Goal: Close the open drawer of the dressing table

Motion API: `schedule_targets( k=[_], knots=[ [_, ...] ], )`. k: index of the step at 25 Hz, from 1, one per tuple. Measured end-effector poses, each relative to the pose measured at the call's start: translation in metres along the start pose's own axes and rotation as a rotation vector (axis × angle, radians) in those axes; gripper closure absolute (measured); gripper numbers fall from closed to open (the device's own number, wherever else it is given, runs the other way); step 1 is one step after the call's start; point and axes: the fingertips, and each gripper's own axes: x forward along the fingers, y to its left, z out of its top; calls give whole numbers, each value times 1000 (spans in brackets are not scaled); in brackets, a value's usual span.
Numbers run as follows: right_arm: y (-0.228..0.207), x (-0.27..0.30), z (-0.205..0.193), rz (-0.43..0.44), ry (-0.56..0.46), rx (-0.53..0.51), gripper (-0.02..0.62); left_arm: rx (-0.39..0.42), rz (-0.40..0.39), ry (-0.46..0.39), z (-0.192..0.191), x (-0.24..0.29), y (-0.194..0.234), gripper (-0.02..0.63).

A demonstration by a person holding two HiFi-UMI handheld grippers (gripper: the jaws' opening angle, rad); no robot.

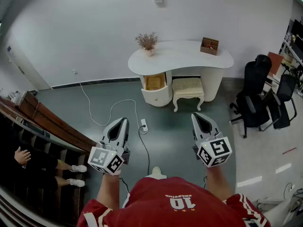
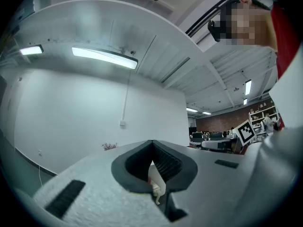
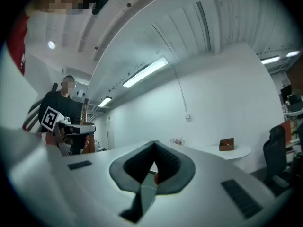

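The white dressing table (image 1: 182, 56) stands against the far wall, well ahead of me across the grey floor. Its top left drawer (image 1: 155, 82) is pulled out, showing a yellowish inside. Both grippers are held close to my body, far short of the table. My left gripper (image 1: 122, 122) points toward the table with its jaws together and nothing between them; its own view shows the gripper (image 2: 152, 144) the same way. My right gripper (image 1: 199, 117) is likewise shut and empty, and in its own view the gripper (image 3: 154, 144) points at the table (image 3: 236, 151).
A cushioned stool (image 1: 188, 87) sits under the table. A dried-flower vase (image 1: 147, 43) and a wooden box (image 1: 209, 46) stand on top. A power strip (image 1: 143, 124) with a cable lies on the floor ahead. Office chairs (image 1: 258, 94) stand right; a stair railing (image 1: 47, 122) and another person's feet (image 1: 78, 169) left.
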Motion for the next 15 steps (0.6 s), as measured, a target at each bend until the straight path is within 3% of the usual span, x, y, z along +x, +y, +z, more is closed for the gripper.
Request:
schedule_targets(
  k=[15],
  knots=[
    [9, 13, -4, 25, -2, -1, 594, -20, 38, 4, -6, -7, 12, 604]
  ],
)
